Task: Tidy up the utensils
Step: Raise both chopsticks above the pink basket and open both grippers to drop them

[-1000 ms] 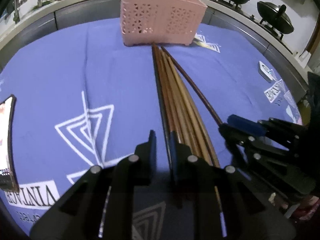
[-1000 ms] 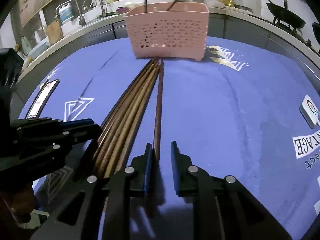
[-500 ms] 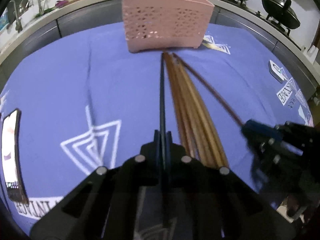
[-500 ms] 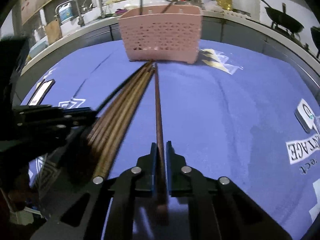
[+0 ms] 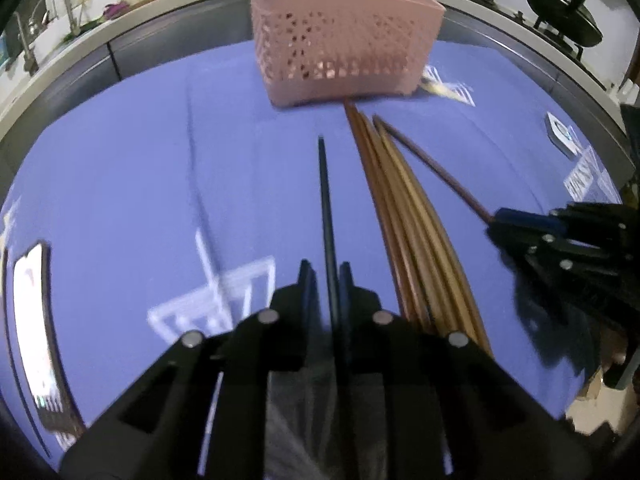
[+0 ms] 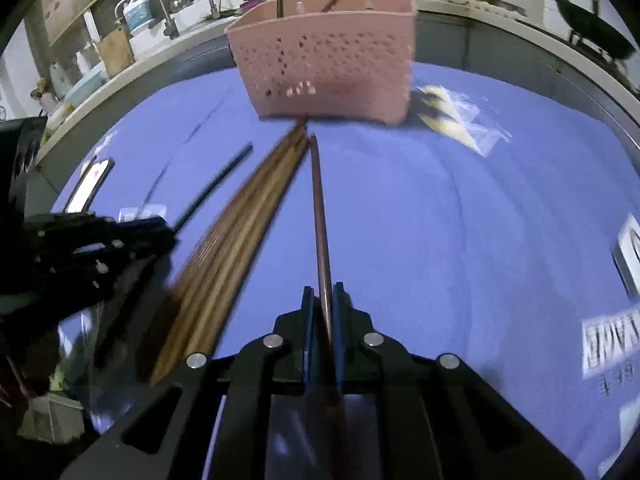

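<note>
A pink perforated basket stands at the far side of the blue cloth, with two utensils upright in it. A bundle of several brown chopsticks lies in front of it, pointing at it. My left gripper grips a dark chopstick, held left of the bundle with its tip raised; its jaws are opening slightly. My right gripper is shut on a red-brown chopstick just right of the bundle.
A phone lies on the cloth at the left. A small white device sits at the right. Dark woks stand on a stove behind, and a sink with taps is at the back left.
Both grippers have closed on their chopsticks. The left one has drawn the dark chopstick out of the bundle to the left, and the right one's chopstick now sits apart from the bundle.
</note>
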`<state>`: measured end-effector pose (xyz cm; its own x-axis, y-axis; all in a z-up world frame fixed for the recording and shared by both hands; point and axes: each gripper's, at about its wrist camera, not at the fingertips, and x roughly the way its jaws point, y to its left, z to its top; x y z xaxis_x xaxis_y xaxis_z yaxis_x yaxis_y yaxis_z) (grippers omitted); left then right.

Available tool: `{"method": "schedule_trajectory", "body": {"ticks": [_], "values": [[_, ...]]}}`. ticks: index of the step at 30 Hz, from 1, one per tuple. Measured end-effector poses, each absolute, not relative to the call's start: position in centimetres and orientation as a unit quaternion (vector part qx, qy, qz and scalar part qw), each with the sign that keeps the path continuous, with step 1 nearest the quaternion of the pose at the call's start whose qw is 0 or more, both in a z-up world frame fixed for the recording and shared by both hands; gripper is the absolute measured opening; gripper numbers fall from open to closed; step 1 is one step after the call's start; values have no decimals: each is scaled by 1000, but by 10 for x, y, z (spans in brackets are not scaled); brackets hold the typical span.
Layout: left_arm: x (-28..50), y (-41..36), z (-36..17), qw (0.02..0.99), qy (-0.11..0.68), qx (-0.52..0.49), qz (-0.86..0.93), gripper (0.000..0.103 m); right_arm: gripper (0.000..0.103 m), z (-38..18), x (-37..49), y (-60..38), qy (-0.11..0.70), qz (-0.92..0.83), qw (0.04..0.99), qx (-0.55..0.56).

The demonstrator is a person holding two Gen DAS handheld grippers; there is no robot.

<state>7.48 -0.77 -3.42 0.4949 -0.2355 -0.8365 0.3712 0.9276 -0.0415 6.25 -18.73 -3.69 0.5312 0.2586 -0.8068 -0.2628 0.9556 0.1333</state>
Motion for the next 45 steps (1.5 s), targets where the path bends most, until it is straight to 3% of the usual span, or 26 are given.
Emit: {"method": "schedule_trajectory", "body": {"ticks": [5, 7, 11, 24, 34, 38, 45], "values": [[106, -20, -32, 864, 466, 71, -175, 13, 10, -32, 107, -176, 466, 159, 870, 0], [113, -24, -33, 867, 461, 72, -176, 5, 7, -33, 116, -176, 464, 164, 870, 1], [115, -18, -25, 868, 458, 51, -186, 4, 5, -21, 113, -186, 456, 175, 872, 39], [64, 29, 138, 930, 285, -26, -228, 4, 5, 122, 62, -217, 223, 213, 944, 114], [113, 15, 254, 962, 178, -22, -206, 4, 5, 217, 140, -216, 170, 210, 956, 118], [159, 2, 254, 965, 187, -21, -184, 4, 5, 211, 176, -207, 191, 193, 957, 101], [208, -17, 194, 952, 253, -9, -175, 4, 5, 160, 197, -205, 233, 188, 948, 109]]}}
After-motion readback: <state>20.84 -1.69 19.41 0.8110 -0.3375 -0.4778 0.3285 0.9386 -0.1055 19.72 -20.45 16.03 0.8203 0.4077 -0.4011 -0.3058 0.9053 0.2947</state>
